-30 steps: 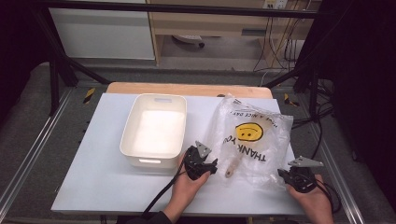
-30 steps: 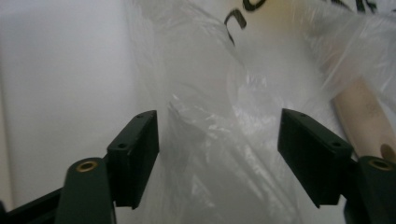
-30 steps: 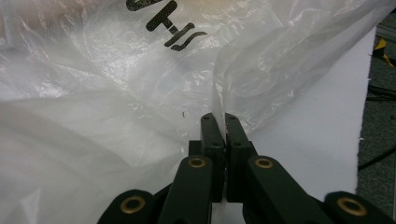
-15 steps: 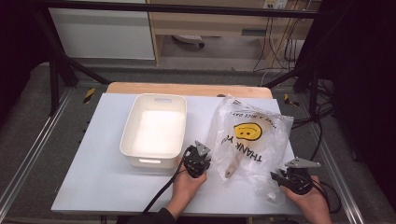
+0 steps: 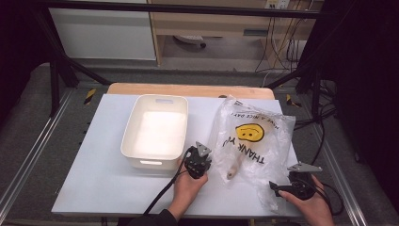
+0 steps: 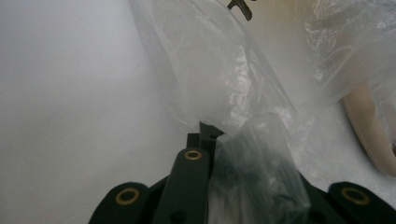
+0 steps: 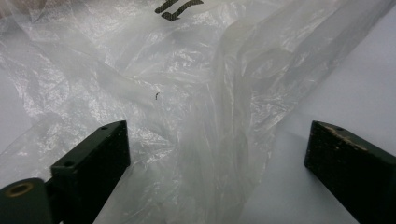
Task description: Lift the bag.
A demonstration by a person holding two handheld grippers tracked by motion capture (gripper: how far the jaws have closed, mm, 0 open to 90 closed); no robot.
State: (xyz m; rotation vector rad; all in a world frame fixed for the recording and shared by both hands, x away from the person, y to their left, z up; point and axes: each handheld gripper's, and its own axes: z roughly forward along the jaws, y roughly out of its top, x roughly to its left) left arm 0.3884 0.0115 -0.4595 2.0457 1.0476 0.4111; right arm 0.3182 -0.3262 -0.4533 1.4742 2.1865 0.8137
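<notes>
A clear plastic bag with a yellow smiley and black lettering lies on the right half of the white table. A beige elongated object lies inside it, also seen through the plastic. My left gripper sits at the bag's left edge; its jaws have just been closing and are shut on a bunched fold of the bag. My right gripper is at the bag's near right corner. Its jaws have just been opening and stand wide apart, with crumpled plastic lying loose between them.
A white rectangular tub stands left of the bag, close behind the left gripper. A wooden board edge runs along the table's far side. Metal rails and cables flank the table.
The left gripper's jaws have shut on the bag's left edge. The right gripper's jaws have opened wide and let go of the plastic, and the hand has edged slightly nearer.
</notes>
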